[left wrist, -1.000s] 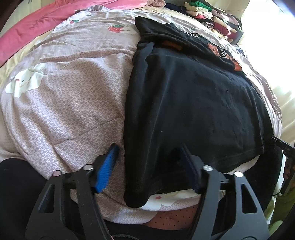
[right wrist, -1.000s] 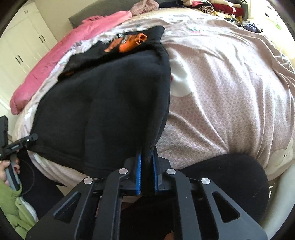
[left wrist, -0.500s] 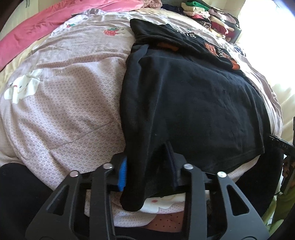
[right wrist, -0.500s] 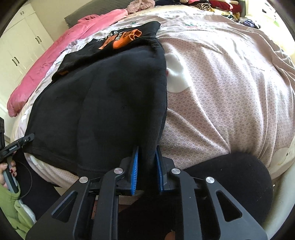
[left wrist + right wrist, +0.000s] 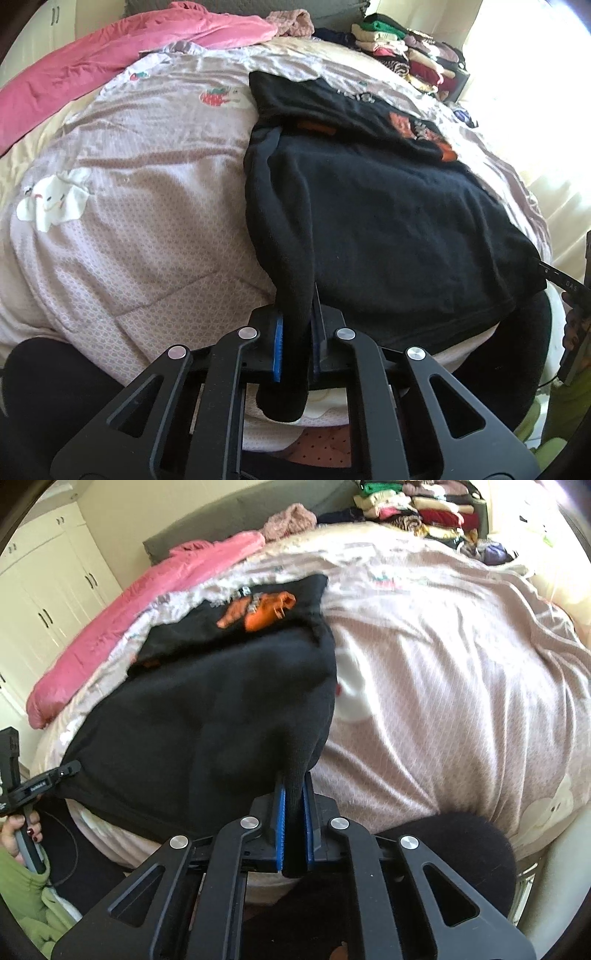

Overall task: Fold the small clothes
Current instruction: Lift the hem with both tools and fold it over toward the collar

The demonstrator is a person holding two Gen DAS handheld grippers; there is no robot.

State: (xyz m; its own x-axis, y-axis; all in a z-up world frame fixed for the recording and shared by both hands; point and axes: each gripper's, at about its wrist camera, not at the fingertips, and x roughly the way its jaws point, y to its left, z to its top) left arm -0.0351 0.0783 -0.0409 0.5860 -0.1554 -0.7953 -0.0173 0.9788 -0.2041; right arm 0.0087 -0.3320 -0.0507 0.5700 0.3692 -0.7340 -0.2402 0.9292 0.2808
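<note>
A black shirt [image 5: 388, 206] with an orange print lies on the pink quilt [image 5: 140, 206], its lower part folded up over the print. My left gripper [image 5: 297, 332] is shut on the shirt's near left corner at the bed's front edge. My right gripper [image 5: 294, 823] is shut on the shirt's [image 5: 207, 716] near right corner and holds it slightly raised. The orange print [image 5: 258, 609] shows at the far end. The left gripper's tip also shows in the right wrist view [image 5: 55, 771] at the shirt's other corner.
A rolled pink blanket [image 5: 110, 62] lies along the far left of the bed. A stack of folded clothes [image 5: 402, 55] sits at the far right. White cupboards [image 5: 40, 602] stand beyond the bed. The person's dark-clad legs [image 5: 461, 849] are at the near edge.
My left gripper closed from open onto the shirt's near left corner. Both grippers rose and pulled the near hem up; the right stayed clamped on its corner.
</note>
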